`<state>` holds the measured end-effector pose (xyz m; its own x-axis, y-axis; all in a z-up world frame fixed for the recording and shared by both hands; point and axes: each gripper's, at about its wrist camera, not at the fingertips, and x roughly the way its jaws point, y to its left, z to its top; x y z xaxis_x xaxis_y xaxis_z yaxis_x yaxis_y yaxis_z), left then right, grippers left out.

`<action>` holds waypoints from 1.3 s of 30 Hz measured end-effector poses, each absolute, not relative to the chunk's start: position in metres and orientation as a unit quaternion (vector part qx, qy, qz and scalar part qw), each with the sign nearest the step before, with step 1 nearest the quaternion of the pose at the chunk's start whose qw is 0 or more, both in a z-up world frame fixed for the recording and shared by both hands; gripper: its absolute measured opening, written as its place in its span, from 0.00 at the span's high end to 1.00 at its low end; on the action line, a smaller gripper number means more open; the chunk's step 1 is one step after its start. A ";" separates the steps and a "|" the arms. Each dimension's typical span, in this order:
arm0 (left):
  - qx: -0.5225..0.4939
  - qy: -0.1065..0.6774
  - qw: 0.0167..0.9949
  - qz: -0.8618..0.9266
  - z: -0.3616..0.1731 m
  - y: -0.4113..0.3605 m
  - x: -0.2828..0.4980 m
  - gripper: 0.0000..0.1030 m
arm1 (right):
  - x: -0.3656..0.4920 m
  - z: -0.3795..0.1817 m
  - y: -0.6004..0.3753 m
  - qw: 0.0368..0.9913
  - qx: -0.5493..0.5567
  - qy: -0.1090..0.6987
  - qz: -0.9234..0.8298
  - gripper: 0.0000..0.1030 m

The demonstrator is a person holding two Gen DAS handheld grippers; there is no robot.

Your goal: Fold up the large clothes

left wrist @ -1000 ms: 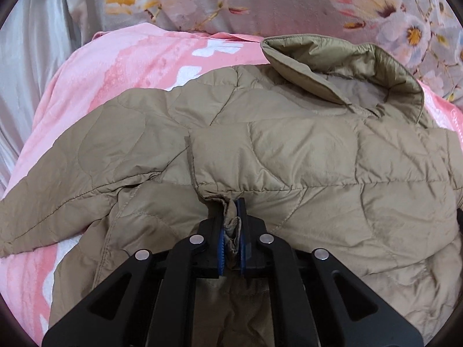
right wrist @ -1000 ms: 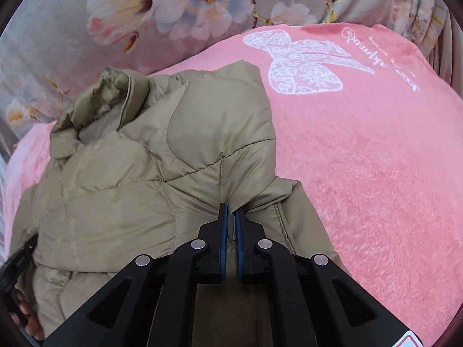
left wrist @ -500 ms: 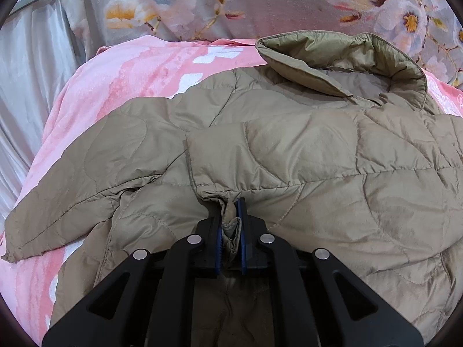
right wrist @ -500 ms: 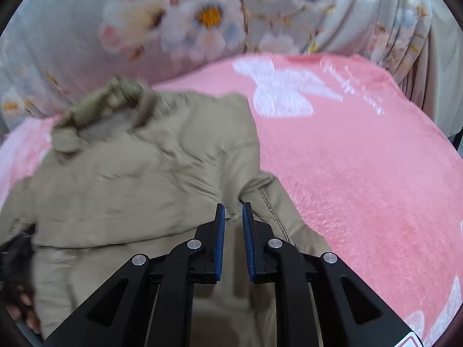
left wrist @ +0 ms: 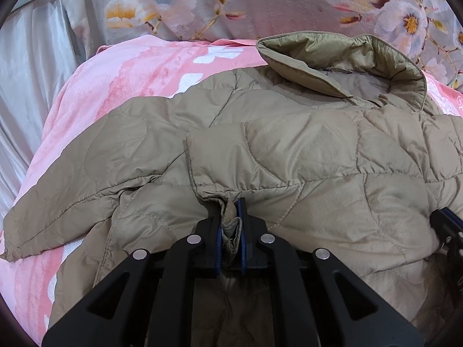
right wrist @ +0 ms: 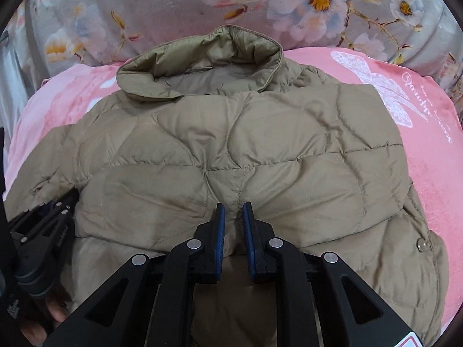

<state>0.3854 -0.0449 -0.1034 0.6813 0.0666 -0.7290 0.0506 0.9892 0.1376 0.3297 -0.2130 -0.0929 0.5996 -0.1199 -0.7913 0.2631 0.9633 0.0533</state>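
Tan quilted jacket point(left wrist: 303, 150), L tool point(left wrist: 230, 225) clamps hem fold; R tool point(right wrist: 233, 228) parted, snap point(right wrist: 422, 243) R-view only

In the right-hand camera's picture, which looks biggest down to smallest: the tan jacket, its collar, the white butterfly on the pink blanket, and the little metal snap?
1. Tan jacket, filling most of the picture.
2. Collar.
3. White butterfly, clearly smaller than the collar, though the fisheye squeezes things near the rim.
4. Metal snap, a tiny dot.

tan quilted jacket point(right wrist: 231, 150), collar up, partly folded, on pink blanket point(right wrist: 428, 150)
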 end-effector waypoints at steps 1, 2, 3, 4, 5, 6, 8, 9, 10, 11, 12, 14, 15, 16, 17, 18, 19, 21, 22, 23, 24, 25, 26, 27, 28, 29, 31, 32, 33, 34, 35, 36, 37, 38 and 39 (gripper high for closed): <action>0.074 0.399 0.914 0.005 -0.104 -0.045 0.386 0.93 | 0.330 -0.094 -0.211 0.891 0.081 0.434 -0.108 0.87; 0.073 0.399 0.914 0.004 -0.104 -0.045 0.385 0.93 | 0.330 -0.097 -0.210 0.891 0.077 0.433 -0.110 0.87; 0.073 0.399 0.914 0.004 -0.104 -0.045 0.385 0.93 | 0.330 -0.098 -0.208 0.892 0.070 0.431 -0.114 0.87; 0.073 0.399 0.914 0.004 -0.104 -0.045 0.385 0.93 | 0.330 -0.099 -0.206 0.893 0.061 0.430 -0.118 0.87; 0.074 0.399 0.914 0.005 -0.104 -0.045 0.385 0.93 | 0.331 -0.100 -0.203 0.893 0.053 0.430 -0.121 0.87; 0.074 0.399 0.914 0.005 -0.104 -0.045 0.385 0.93 | 0.330 -0.100 -0.202 0.893 0.049 0.431 -0.122 0.87; 0.075 0.399 0.914 0.005 -0.104 -0.045 0.385 0.93 | 0.331 -0.100 -0.202 0.893 0.047 0.431 -0.123 0.87; 0.077 0.398 0.914 0.006 -0.104 -0.045 0.385 0.92 | 0.331 -0.100 -0.203 0.893 0.047 0.431 -0.123 0.87; 0.078 0.398 0.914 0.007 -0.104 -0.045 0.386 0.92 | 0.331 -0.100 -0.202 0.893 0.047 0.431 -0.123 0.87; 0.080 0.398 0.914 0.008 -0.104 -0.046 0.386 0.92 | 0.331 -0.100 -0.202 0.893 0.046 0.431 -0.123 0.87; 0.082 0.397 0.914 0.009 -0.104 -0.047 0.385 0.92 | 0.331 -0.101 -0.201 0.892 0.044 0.432 -0.124 0.87; 0.084 0.397 0.914 0.010 -0.104 -0.047 0.386 0.92 | 0.332 -0.101 -0.200 0.892 0.040 0.432 -0.126 0.87; 0.084 0.396 0.914 0.010 -0.104 -0.048 0.385 0.92 | 0.333 -0.101 -0.200 0.892 0.039 0.433 -0.126 0.87; 0.085 0.396 0.914 0.011 -0.104 -0.048 0.386 0.92 | 0.333 -0.101 -0.199 0.892 0.038 0.433 -0.126 0.87; 0.086 0.396 0.914 0.011 -0.104 -0.048 0.386 0.92 | 0.334 -0.102 -0.199 0.892 0.038 0.433 -0.126 0.87; 0.087 0.396 0.914 0.011 -0.105 -0.048 0.385 0.92 | 0.334 -0.102 -0.199 0.891 0.037 0.434 -0.126 0.87; 0.088 0.396 0.914 0.012 -0.105 -0.048 0.385 0.92 | 0.334 -0.102 -0.199 0.891 0.037 0.434 -0.126 0.87; 0.088 0.396 0.914 0.012 -0.105 -0.049 0.385 0.92 | 0.334 -0.102 -0.199 0.891 0.033 0.435 -0.127 0.87; 0.088 0.396 0.914 0.012 -0.105 -0.049 0.385 0.92 | 0.334 -0.102 -0.199 0.891 0.032 0.435 -0.128 0.87; 0.088 0.396 0.914 0.012 -0.105 -0.049 0.385 0.92 | 0.334 -0.102 -0.199 0.890 0.031 0.436 -0.128 0.87; 0.088 0.396 0.914 0.012 -0.105 -0.049 0.385 0.92 | 0.334 -0.102 -0.198 0.890 0.029 0.436 -0.129 0.87; 0.087 0.396 0.914 0.012 -0.104 -0.048 0.385 0.92 | 0.335 -0.102 -0.197 0.890 0.028 0.436 -0.130 0.87; 0.081 0.396 0.915 0.010 -0.104 -0.047 0.385 0.90 | 0.335 -0.102 -0.197 0.890 0.028 0.437 -0.130 0.87; 0.077 0.395 0.915 0.008 -0.104 -0.046 0.384 0.88 | 0.335 -0.102 -0.197 0.889 0.027 0.437 -0.131 0.87; 0.058 0.395 0.917 0.003 -0.102 -0.041 0.384 0.84 | 0.335 -0.102 -0.197 0.889 0.028 0.437 -0.130 0.87; 0.036 0.394 0.918 -0.004 -0.099 -0.033 0.382 0.74 | 0.335 -0.102 -0.197 0.889 0.026 0.438 -0.131 0.87; -0.035 0.398 0.916 -0.024 -0.089 -0.002 0.370 0.54 | 0.336 -0.102 -0.197 0.889 0.026 0.439 -0.131 0.87; -0.070 0.397 0.915 -0.027 -0.082 0.016 0.359 0.47 | 0.336 -0.102 -0.197 0.888 0.027 0.439 -0.131 0.87; -0.098 0.394 0.913 -0.027 -0.075 0.034 0.347 0.45 | 0.336 -0.102 -0.197 0.889 0.028 0.439 -0.131 0.87; -0.124 0.390 0.912 -0.016 -0.068 0.057 0.332 0.35 | 0.336 -0.102 -0.197 0.889 0.030 0.439 -0.130 0.87; -0.143 0.381 0.913 -0.004 -0.061 0.078 0.319 0.25 | 0.336 -0.101 -0.197 0.889 0.031 0.439 -0.130 0.87; -0.167 0.368 0.915 0.013 -0.055 0.106 0.303 0.21 | 0.336 -0.101 -0.197 0.889 0.032 0.439 -0.129 0.87; -0.183 0.362 0.914 0.027 -0.052 0.126 0.294 0.16 | 0.336 -0.101 -0.198 0.889 0.034 0.439 -0.129 0.87; -0.207 0.360 0.908 0.056 -0.050 0.159 0.283 0.16 | 0.336 -0.099 -0.198 0.888 0.035 0.439 -0.129 0.87; -0.231 0.364 0.899 0.083 -0.052 0.191 0.277 0.16 | 0.334 -0.097 -0.198 0.887 0.032 0.440 -0.133 0.87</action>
